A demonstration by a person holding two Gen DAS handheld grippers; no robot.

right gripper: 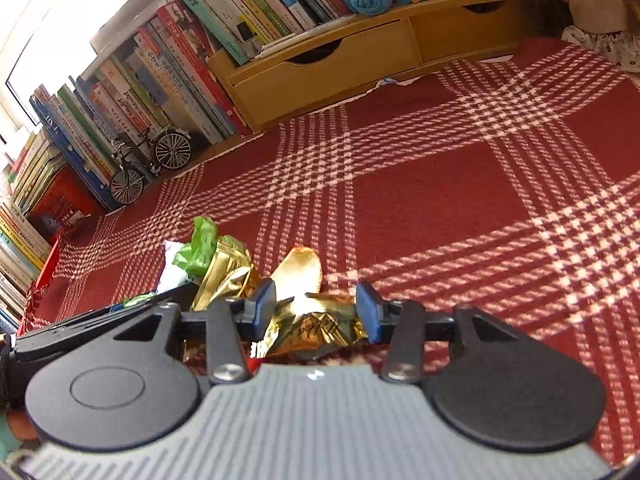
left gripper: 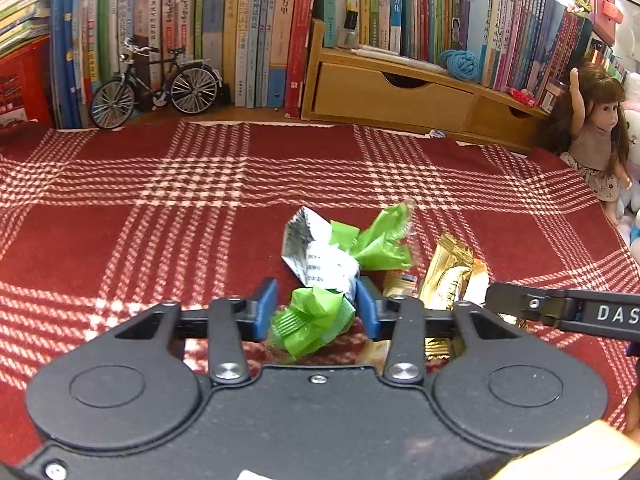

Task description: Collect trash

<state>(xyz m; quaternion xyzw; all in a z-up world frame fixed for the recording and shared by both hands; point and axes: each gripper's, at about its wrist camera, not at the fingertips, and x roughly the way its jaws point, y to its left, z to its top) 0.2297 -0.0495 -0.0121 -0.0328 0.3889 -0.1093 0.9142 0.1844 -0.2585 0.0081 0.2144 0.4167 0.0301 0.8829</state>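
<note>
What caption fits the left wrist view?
Left gripper straddles a green-and-silver wrapper on the red plaid cloth, beside gold wrappers.

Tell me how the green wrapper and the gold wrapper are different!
The green wrapper is bright green with a silver, printed middle; the gold wrapper is shiny gold all over. The green wrapper is twisted and bunched at its ends, while the gold wrapper lies flatter. The green wrapper sits between the jaws of the left gripper; the gold wrapper sits between those of the right gripper. Both are crinkled, on the red checked cloth.

Bright daylight floods both views; the window [right gripper: 48, 20] at upper left is blown out white. Fisheye bends the bookshelf [left gripper: 240, 32] edges, corners blur.
</note>
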